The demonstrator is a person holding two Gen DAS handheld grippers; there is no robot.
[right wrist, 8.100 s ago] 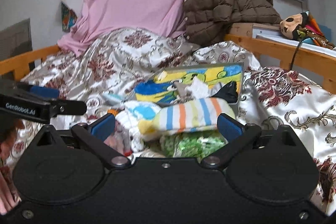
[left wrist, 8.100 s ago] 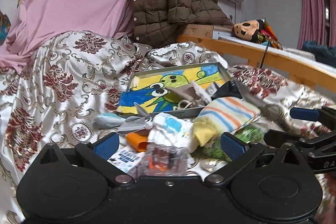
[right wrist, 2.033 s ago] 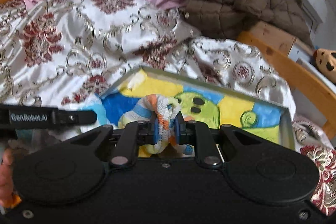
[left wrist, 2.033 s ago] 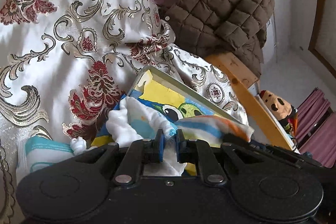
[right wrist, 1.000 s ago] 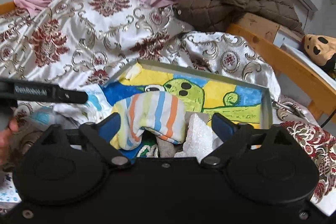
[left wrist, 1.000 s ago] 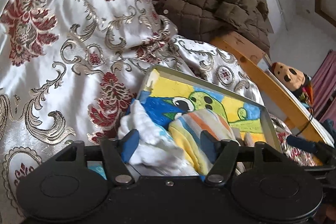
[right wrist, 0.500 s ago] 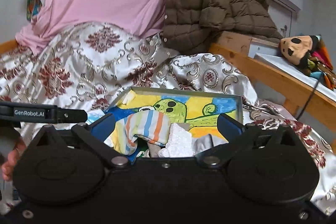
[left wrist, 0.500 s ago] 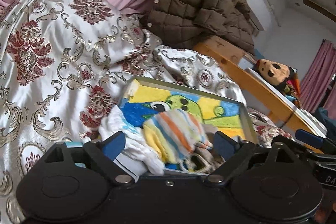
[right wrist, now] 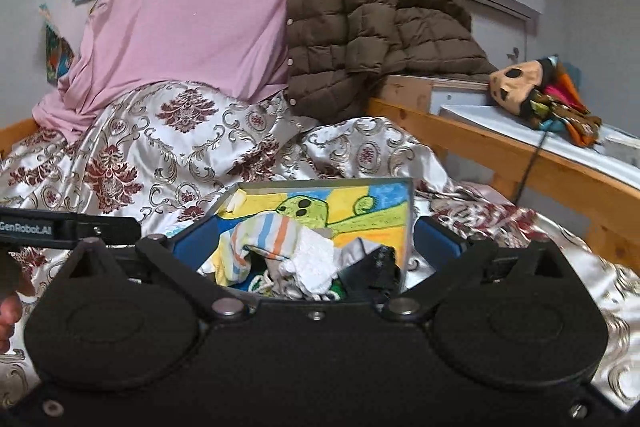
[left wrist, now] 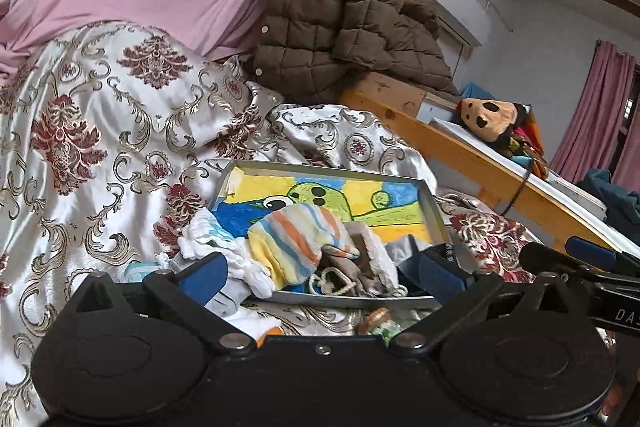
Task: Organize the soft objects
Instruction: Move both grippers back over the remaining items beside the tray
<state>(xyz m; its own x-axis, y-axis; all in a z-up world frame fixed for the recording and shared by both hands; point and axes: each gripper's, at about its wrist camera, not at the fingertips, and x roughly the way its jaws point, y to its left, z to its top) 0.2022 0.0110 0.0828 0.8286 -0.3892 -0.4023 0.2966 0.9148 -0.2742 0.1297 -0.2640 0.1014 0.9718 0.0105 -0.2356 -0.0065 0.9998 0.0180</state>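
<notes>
- A bed covered with a silver and maroon patterned quilt (left wrist: 120, 155) fills the scene.
- A brown puffer jacket (left wrist: 344, 15) lies at 12 o'clock.
- A grey tray (left wrist: 434, 211) with a cartoon lining sits on the quilt at centre.
- A striped sock (left wrist: 296, 239) lies in the tray's 7 o'clock corner; a white cloth (left wrist: 208, 235) hangs over the tray's rim at 9 o'clock.
- The left hand-held gripper (left wrist: 320, 273) is spread apart, holding nothing.
- The right hand-held gripper (right wrist: 316, 239) is likewise spread apart and holds nothing.

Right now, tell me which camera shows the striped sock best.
The left wrist view. There the striped sock lies whole and unblocked in the tray, beside the white cloth. In the right wrist view the sock is smaller and folded, its lower part hidden behind the right gripper.
</notes>
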